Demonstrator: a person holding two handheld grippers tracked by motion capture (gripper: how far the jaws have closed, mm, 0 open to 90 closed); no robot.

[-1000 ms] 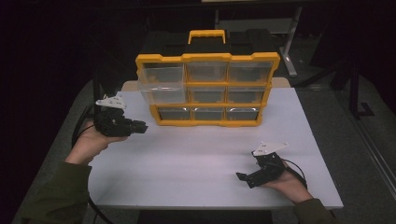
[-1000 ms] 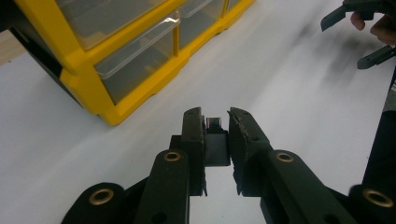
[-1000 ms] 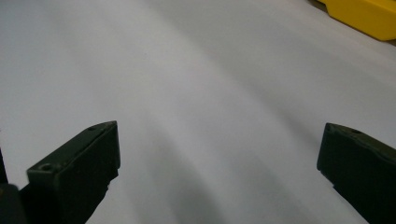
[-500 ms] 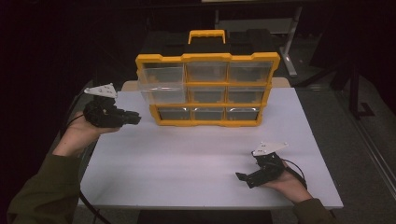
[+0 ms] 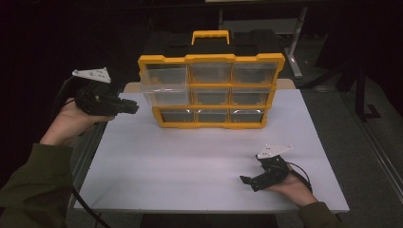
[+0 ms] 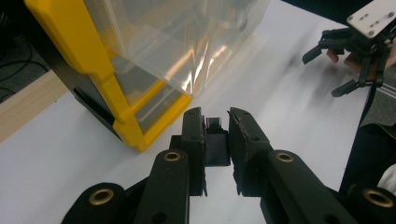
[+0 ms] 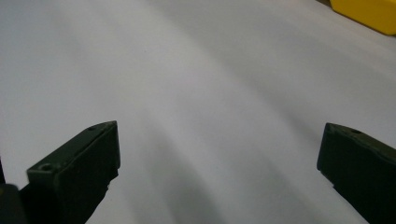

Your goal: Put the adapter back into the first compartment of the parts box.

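Left gripper: fingers nearly closed, empty, beside the pulled-out clear drawer of the yellow organizer. Right gripper: fingers wide open, empty, resting low on the bench. Step judged: drawer approach; next, spread fingers and grip its front.

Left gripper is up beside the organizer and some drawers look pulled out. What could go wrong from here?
1. The clear drawers protrude from the organizer close to the left gripper; a careless swing could knock them out.
2. The organizer stands upright with nothing bracing it, while the right gripper rests open, far off near the table's front edge; a push might slide or tip it.
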